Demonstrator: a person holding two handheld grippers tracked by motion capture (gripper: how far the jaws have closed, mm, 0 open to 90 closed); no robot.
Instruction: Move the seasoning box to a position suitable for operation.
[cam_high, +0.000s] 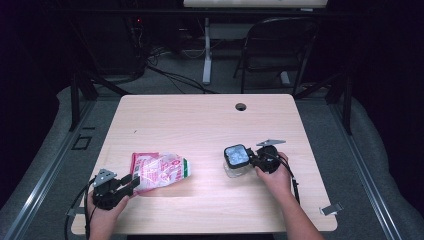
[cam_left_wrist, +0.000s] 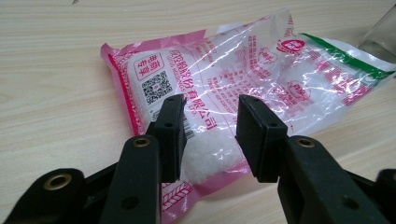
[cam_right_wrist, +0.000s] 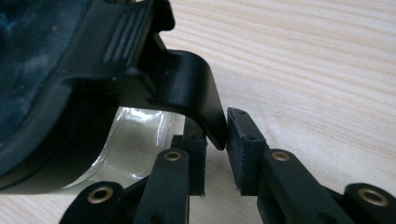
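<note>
A clear plastic bag (cam_high: 161, 170) with pink print and a green strip lies on the table's left half, with white grains inside. My left gripper (cam_high: 134, 181) is at its near corner. In the left gripper view the jaws (cam_left_wrist: 210, 126) pinch a bulge of the bag (cam_left_wrist: 224, 79) between the pads. On the right stands a clear container (cam_high: 235, 161) with a black lid. My right gripper (cam_high: 251, 159) is at its right side, and its pads (cam_right_wrist: 215, 140) clamp the lid's black latch tab (cam_right_wrist: 196, 88). The glassy wall (cam_right_wrist: 135, 140) shows below the lid.
The wooden table (cam_high: 200, 120) has a cable hole (cam_high: 241, 106) near its far edge. A metal clip (cam_high: 331, 209) lies at the near right corner. A folding chair (cam_high: 280, 50) and cables stand beyond the table. The container's corner (cam_left_wrist: 380, 32) is just past the bag.
</note>
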